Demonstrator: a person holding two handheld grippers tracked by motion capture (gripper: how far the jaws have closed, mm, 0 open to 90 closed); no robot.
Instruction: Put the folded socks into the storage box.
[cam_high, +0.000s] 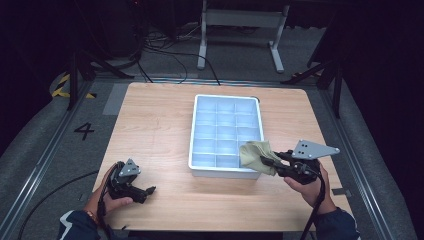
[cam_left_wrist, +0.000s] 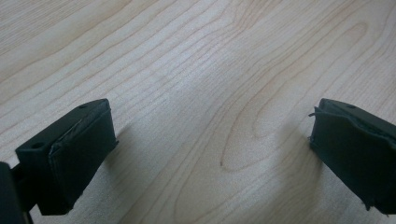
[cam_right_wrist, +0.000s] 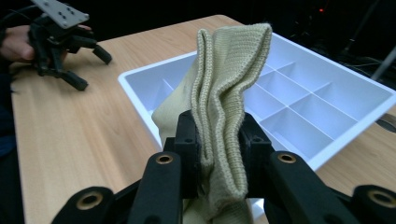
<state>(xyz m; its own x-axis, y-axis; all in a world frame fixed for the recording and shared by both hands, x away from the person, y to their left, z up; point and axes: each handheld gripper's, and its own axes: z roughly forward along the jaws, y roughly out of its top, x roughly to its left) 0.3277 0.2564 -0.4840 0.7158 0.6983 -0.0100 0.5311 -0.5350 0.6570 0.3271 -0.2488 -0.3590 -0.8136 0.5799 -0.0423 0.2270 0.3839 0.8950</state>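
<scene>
At the near right corner of the white divided tray (cam_high: 226, 131), a pale olive ribbed knit sock (cam_right_wrist: 229, 93) hangs bunched, pinched tight in the right tongs (cam_right_wrist: 219, 154). Left tongs (cam_high: 145, 192) rest wide open on the desk (cam_high: 155, 125), holding nothing.

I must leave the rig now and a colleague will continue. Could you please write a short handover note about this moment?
Right gripper: shut on the knitted beige cloth, held folded at the near right corner of the white divided tray.
Left gripper: open, holding nothing, low over the table at the near left.
Done: cloth is picked up.
Left: the tray compartments look unfilled; the cloth probably goes into one, so lower it and release.
</scene>
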